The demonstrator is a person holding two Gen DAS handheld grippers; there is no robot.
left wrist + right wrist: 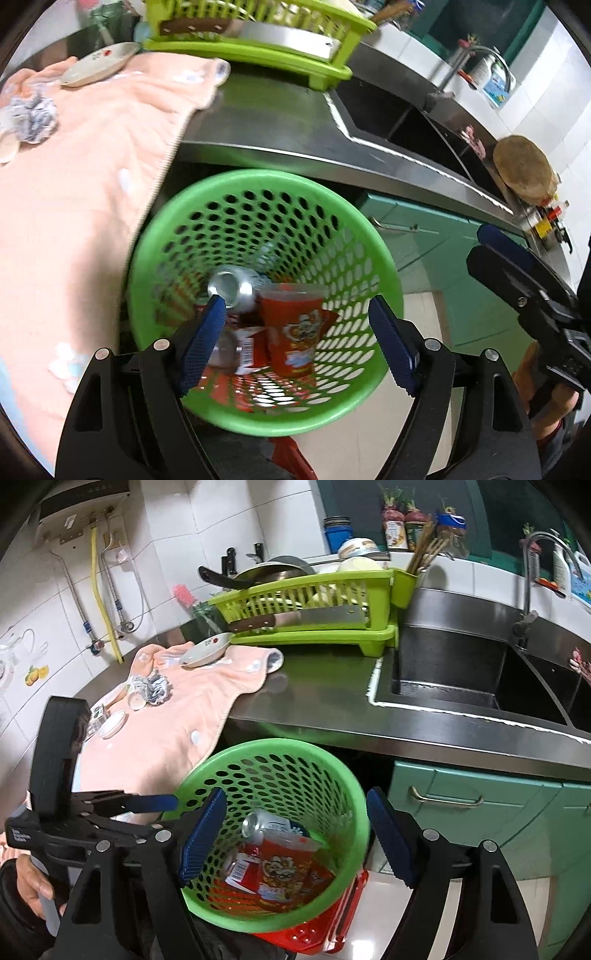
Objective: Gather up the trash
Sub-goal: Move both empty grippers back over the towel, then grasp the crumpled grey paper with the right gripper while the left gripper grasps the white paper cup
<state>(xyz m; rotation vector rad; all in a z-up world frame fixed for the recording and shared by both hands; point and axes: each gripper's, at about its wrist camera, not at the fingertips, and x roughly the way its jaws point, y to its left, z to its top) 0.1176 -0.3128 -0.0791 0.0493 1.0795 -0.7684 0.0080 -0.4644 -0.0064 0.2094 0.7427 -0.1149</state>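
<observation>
A steel tabletop [325, 698] runs past a sink, with a peach towel [173, 716] draped over its near left edge. Below it, a green basket [258, 749] already holds a can [266, 825] and a red snack cup [291, 325]. Both the left tongs [295, 339] and right tongs [295, 834] hover over it, spread wide and empty. On the towel lies crumpled paper [157, 688]: light, soft, easily pinched across its middle.

Open left gripper [295, 343] over green basket [384, 258], can [232, 286], red cup [291, 328] inside
</observation>
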